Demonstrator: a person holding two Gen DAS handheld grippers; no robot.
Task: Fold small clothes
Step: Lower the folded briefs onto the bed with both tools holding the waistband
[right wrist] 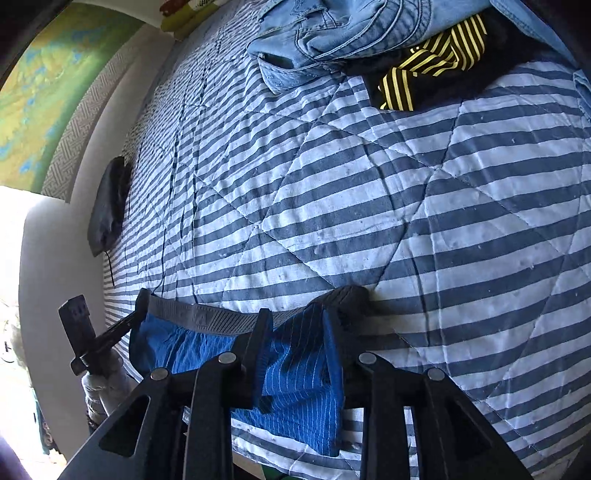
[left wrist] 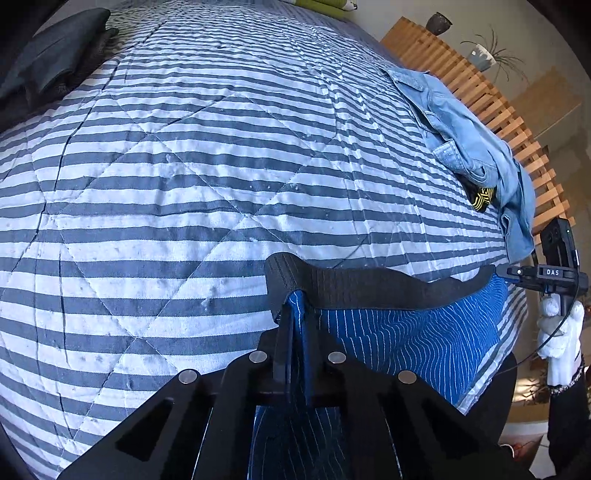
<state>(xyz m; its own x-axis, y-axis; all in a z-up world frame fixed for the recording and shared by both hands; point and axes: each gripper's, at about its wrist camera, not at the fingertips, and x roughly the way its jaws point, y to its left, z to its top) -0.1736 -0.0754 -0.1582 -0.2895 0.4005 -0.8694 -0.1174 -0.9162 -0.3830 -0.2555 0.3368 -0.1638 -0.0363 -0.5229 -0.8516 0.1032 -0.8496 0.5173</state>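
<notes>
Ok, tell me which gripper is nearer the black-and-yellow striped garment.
Right. The right gripper holds the blue shorts on the side toward the striped garment; the left gripper holds the far end.

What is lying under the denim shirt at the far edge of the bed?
A black-and-yellow striped garment pokes out from under the denim shirt, resting on the striped quilt. How much of it is there, and anything else beneath, is covered.

bed, striped quilt [left wrist: 221, 166] | denim jacket [left wrist: 461, 125] | yellow-black striped garment [right wrist: 436, 70] | dark folded clothes [left wrist: 55, 51]
</notes>
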